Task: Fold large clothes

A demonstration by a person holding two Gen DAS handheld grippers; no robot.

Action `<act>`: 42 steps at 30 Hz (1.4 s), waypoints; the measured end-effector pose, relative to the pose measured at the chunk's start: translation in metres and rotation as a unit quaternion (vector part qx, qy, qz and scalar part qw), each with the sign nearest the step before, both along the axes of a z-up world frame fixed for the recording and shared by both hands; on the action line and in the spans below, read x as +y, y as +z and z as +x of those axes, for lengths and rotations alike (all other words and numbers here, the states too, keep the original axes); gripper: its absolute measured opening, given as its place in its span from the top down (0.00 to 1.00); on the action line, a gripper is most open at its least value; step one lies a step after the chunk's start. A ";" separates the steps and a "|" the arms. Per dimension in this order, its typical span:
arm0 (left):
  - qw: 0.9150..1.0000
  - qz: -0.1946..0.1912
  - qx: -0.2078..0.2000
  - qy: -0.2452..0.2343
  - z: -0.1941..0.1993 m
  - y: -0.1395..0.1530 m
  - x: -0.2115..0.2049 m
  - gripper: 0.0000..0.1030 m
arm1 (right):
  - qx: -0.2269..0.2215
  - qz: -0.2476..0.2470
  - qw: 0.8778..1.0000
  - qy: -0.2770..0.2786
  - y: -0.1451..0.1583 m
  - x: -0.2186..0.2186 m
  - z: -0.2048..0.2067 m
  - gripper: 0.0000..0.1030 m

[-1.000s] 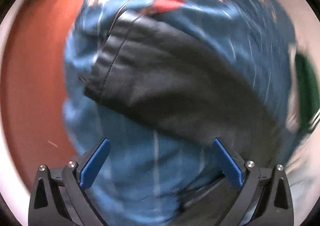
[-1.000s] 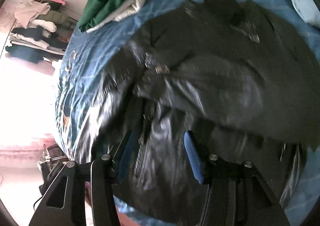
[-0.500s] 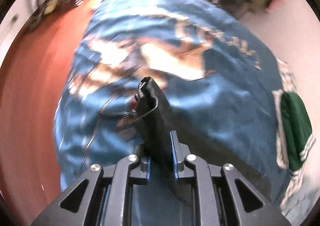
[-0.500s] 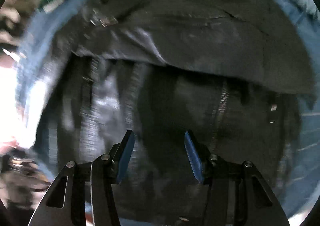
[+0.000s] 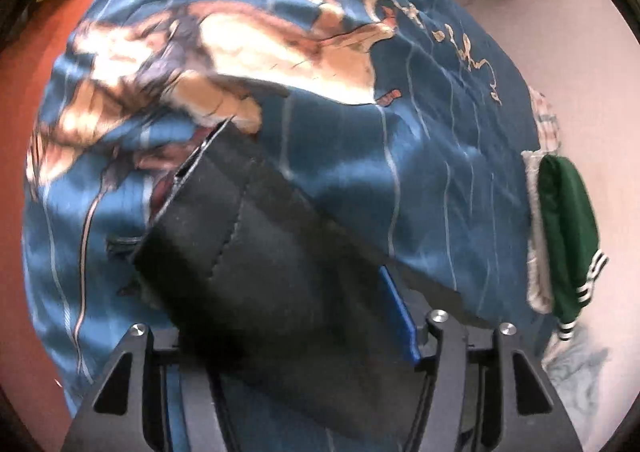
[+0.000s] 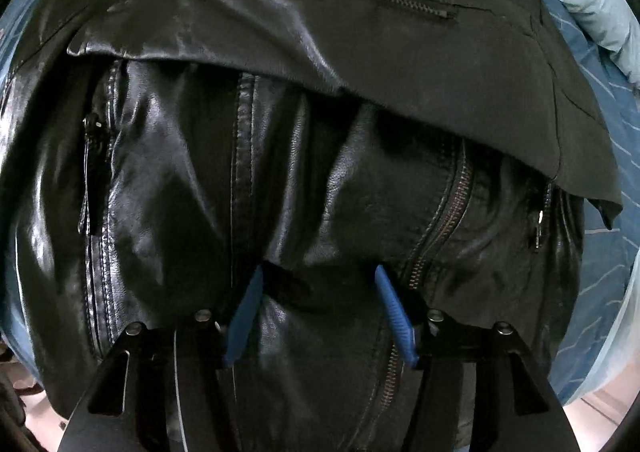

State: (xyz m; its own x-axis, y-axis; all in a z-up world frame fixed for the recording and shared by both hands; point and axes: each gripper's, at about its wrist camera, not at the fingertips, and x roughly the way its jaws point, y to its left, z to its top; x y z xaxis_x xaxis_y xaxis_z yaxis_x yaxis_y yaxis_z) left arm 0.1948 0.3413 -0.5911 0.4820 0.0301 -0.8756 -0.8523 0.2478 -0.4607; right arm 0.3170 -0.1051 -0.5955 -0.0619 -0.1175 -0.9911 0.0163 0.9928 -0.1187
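Black leather jacket (image 6: 320, 100) spread on blue printed bedspread (image 5: 400, 180). Right gripper (image 6: 320, 292): jaws apart, hovering over jacket's zipped front. Left gripper (image 5: 288, 332): jaws apart, jacket's cuff lying loosely between them. Only left view shows folded green garment (image 5: 568, 228) at bed's edge.

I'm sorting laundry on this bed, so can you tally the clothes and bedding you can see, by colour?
Black: 1, the leather jacket
Green: 1, the folded garment with white stripes
Blue: 1, the printed bedspread
Light blue: 1, the bundled cloth
Total: 4
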 end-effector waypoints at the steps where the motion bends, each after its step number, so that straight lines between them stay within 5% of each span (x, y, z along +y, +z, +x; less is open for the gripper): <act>1: 1.000 0.013 0.008 0.002 0.004 0.005 0.000 0.58 | 0.001 0.002 1.000 -0.001 0.001 -0.001 0.000 0.41; 2: 1.000 0.025 0.017 0.001 0.004 0.010 0.000 0.84 | 0.001 0.005 1.000 -0.004 0.002 -0.002 -0.001 0.41; 5: 0.997 0.075 0.024 -0.010 0.012 0.039 0.002 0.89 | -0.027 0.031 0.999 -0.018 0.023 -0.008 0.001 0.41; 8: 0.984 0.162 0.027 -0.065 0.042 0.090 -0.010 0.91 | -0.081 0.006 0.997 0.001 0.054 -0.009 0.014 0.41; 13: 0.932 0.304 0.034 -0.195 0.100 0.168 -0.074 0.91 | -0.145 -0.074 0.986 0.039 0.080 -0.004 0.042 0.41; 18: 0.883 0.358 0.017 -0.302 0.134 0.203 -0.160 0.93 | -0.157 -0.053 0.986 0.023 0.078 -0.025 0.060 0.41; 24: 0.852 0.344 -0.019 -0.394 0.164 0.223 -0.269 0.94 | -0.167 -0.010 0.985 -0.036 0.098 -0.083 0.067 0.41; 31: 0.810 0.275 -0.064 -0.514 0.196 0.227 -0.416 0.93 | -0.149 -0.014 0.982 -0.116 0.106 -0.201 0.042 0.41; 39: 0.771 0.162 -0.025 -0.615 0.220 0.149 -0.551 0.91 | -0.118 -0.020 0.975 -0.188 0.091 -0.307 -0.003 0.41; 42: 0.767 0.153 0.002 -0.623 0.215 0.127 -0.576 0.90 | -0.111 -0.009 0.972 -0.206 0.086 -0.331 -0.014 0.41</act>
